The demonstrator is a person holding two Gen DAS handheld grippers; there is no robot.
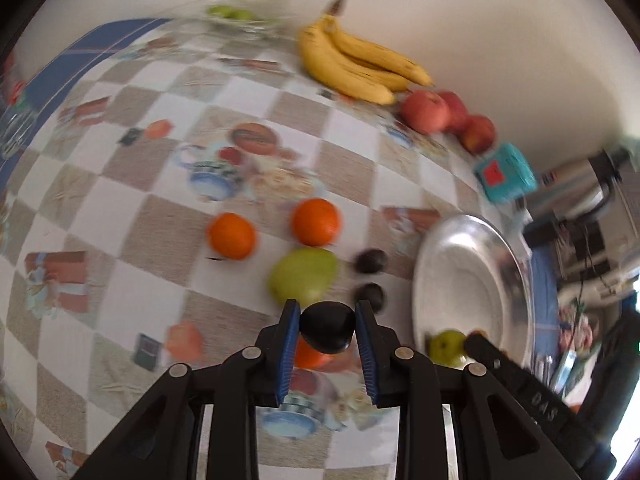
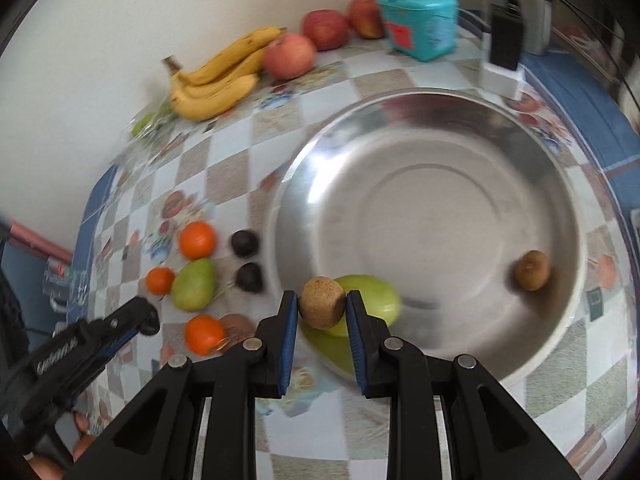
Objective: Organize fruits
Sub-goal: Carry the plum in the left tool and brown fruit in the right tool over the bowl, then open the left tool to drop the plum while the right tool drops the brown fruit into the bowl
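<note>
My left gripper (image 1: 327, 312) is shut on a dark plum (image 1: 328, 327), held above the checked tablecloth. My right gripper (image 2: 322, 300) is shut on a brown kiwi (image 2: 322, 303), held over the near rim of the steel bowl (image 2: 560, 184). In the bowl lie a green fruit (image 2: 380, 300) and another kiwi (image 2: 532, 270). On the cloth left of the bowl lie two oranges (image 1: 231, 236) (image 1: 316, 222), a third orange (image 2: 203, 334), a green mango (image 1: 304, 276) and two dark plums (image 1: 371, 261) (image 1: 370, 295). The left gripper also shows in the right wrist view (image 2: 145, 320).
Bananas (image 1: 352, 62) and three red apples (image 1: 426, 111) lie along the wall. A teal box (image 1: 505, 173) stands past the apples. A clear container with green fruit (image 1: 230, 12) is at the far end. A charger block (image 2: 505, 60) stands behind the bowl.
</note>
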